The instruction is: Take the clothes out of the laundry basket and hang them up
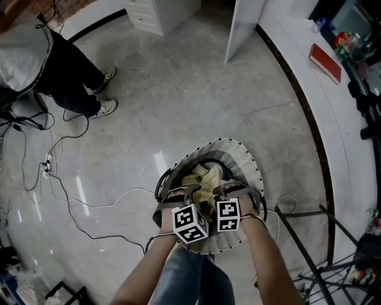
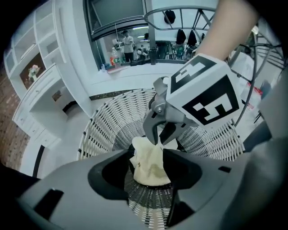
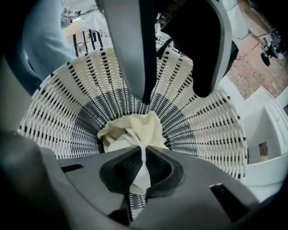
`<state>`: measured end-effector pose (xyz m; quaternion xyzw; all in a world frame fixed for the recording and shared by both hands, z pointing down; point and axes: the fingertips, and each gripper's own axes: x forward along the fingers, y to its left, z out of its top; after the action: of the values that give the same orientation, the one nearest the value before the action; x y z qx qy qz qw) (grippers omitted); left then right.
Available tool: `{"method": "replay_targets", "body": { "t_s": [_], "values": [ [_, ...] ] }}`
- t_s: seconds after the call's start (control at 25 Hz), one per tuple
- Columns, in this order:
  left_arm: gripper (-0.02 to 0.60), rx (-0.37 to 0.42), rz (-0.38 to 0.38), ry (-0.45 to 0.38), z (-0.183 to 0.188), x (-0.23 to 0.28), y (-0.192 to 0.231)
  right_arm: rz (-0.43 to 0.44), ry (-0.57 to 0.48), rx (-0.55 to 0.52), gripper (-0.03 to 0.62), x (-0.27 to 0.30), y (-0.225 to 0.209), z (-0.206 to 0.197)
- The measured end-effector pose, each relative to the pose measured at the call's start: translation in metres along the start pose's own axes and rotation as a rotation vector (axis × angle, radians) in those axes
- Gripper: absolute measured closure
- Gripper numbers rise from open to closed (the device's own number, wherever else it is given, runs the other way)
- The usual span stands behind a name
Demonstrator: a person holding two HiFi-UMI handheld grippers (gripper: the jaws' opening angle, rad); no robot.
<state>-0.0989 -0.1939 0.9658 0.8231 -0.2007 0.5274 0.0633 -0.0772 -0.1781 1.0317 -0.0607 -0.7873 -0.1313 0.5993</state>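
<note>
A white woven laundry basket (image 1: 251, 162) stands on the floor just in front of me, with a cream cloth (image 1: 206, 177) bunched inside it. My right gripper (image 1: 226, 192) is shut on a fold of that cloth (image 3: 130, 130), and a thin strip runs up between its pads (image 3: 143, 155). In the left gripper view the right gripper (image 2: 157, 138) pinches the top of the cloth (image 2: 150, 164) above the basket floor (image 2: 112, 121). My left gripper (image 1: 186, 195) hangs right beside it, jaws wide apart (image 3: 173, 94). The cloth shows past the left jaws, which do not press on it.
A person in dark trousers and white shoes (image 1: 71, 77) stands at the far left. Cables (image 1: 65, 196) trail over the glossy floor. A white cabinet (image 1: 161, 12) is at the back, a curved white counter (image 1: 333, 125) with a red book (image 1: 324, 62) on the right, and a black metal rack (image 1: 321, 250) at the lower right.
</note>
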Motion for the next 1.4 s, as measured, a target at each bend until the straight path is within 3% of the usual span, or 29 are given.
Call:
{"method": "replay_targets", "body": {
  "t_s": [0.32, 0.64, 0.8, 1.16, 1.4],
  "values": [
    [0.331, -0.007, 0.018, -0.018, 0.033, -0.061, 0.016, -0.046, -0.025, 0.04, 0.572, -0.076, -0.022, 0.019],
    [0.339, 0.007, 0.08, -0.074, 0.067, -0.121, 0.023, -0.205, -0.134, 0.315, 0.574, -0.166, -0.047, 0.027],
    [0.341, -0.026, 0.118, -0.13, 0.087, -0.156, 0.026, -0.295, -0.221, 0.478, 0.574, -0.219, -0.057, 0.033],
    [0.342, -0.285, 0.143, -0.396, 0.153, -0.27, 0.094, -0.531, -0.451, 0.877, 0.579, -0.37, -0.112, 0.056],
    [0.342, -0.348, 0.194, -0.586, 0.191, -0.326, 0.072, -0.735, -0.596, 0.973, 0.583, -0.445, -0.075, 0.038]
  ]
}}
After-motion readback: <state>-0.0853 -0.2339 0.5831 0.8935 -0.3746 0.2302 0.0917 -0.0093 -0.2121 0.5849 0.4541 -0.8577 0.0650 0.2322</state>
